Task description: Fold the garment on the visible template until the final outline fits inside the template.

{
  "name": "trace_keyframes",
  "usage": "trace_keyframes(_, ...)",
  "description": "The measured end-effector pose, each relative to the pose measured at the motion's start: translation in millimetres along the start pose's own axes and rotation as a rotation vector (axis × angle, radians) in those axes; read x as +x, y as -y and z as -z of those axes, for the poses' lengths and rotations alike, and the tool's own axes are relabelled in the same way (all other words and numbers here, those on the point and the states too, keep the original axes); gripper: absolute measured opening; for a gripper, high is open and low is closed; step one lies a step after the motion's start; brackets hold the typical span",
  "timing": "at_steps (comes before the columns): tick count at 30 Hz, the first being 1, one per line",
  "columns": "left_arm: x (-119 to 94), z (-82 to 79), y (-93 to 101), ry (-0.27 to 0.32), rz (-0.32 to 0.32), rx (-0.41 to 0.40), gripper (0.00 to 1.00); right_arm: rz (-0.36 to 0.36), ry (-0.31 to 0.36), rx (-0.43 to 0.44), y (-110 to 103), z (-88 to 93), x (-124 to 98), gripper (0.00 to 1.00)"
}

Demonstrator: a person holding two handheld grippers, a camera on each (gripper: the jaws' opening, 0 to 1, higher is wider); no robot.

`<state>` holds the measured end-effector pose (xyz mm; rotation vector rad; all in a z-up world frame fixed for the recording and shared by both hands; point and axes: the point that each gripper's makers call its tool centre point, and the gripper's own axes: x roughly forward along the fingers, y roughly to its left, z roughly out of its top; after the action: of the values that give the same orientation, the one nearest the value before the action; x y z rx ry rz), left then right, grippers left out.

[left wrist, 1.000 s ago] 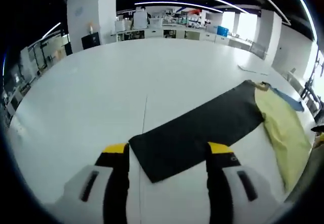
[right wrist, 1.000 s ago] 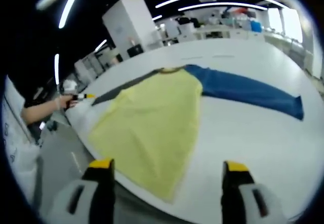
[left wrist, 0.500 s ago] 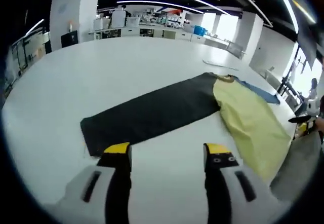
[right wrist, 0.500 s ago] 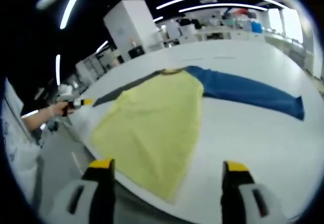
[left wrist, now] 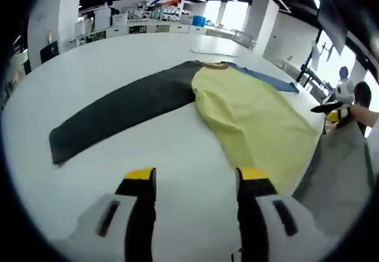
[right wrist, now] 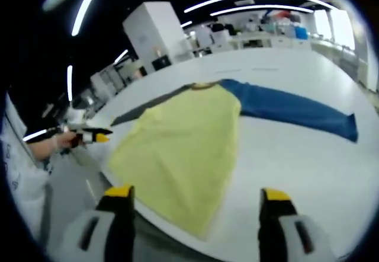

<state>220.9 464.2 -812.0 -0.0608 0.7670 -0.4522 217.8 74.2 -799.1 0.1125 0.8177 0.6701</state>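
We hold the left gripper (left wrist: 190, 182) above the white table (left wrist: 118, 54), its yellow-tipped jaws spread apart with nothing between them. Ahead of those jaws the long-sleeved shirt (left wrist: 249, 111) lies spread flat: the yellow body runs forward and to the right of the right jaw, the dark grey sleeve (left wrist: 115, 112) stretches off ahead and to the left of the left jaw, and the blue sleeve (left wrist: 266, 79) shows beyond the body.

Our right gripper (right wrist: 195, 201) also has its jaws wide apart and empty. The shirt's yellow body lies ahead between them, its near edge at the table's rim, with the blue sleeve reaching ahead past the right jaw.
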Motion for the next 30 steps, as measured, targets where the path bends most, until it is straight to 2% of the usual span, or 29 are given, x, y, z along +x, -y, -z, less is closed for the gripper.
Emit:
trace_keyframes(3,2,3.9,9.1,-0.016,0.024,0.021,0.5,-0.003,0.006,0.008,1,0.6,0,0.87)
trace_keyframes(9,8,18.9,27.4,-0.066,0.08,0.039,0.37,-0.006,0.001,0.011,-1,4.8,1,0.87)
trace_keyframes(12,11,22.5,34.1,-0.077,0.103,0.021,0.29,-0.001,0.004,0.013,-1,4.9,-1,0.87)
trace_keyframes(16,15,29.2,49.1,-0.098,0.164,-0.066,0.2,0.005,0.011,0.02,0,4.1,-2,0.87)
trace_keyframes(19,19,32.8,52.6,-0.108,0.178,-0.079,0.14,0.007,0.007,0.019,1,5.7,-3,0.86)
trace_keyframes(22,21,32.5,57.5,-0.109,0.192,-0.112,0.08,0.007,0.005,0.02,2,7.3,-3,0.86)
trace_keyframes(24,21,31.8,57.7,-0.109,0.193,-0.123,0.0,0.009,0.005,0.022,4,8.1,-4,0.86)
trace_keyframes(28,21,25.9,60.4,-0.105,0.201,-0.156,0.0,0.014,0.008,0.029,4,7.9,-5,0.86)
trace_keyframes(30,21,25.2,62.1,-0.106,0.203,-0.148,0.0,0.014,0.009,0.029,3,7.5,-6,0.86)
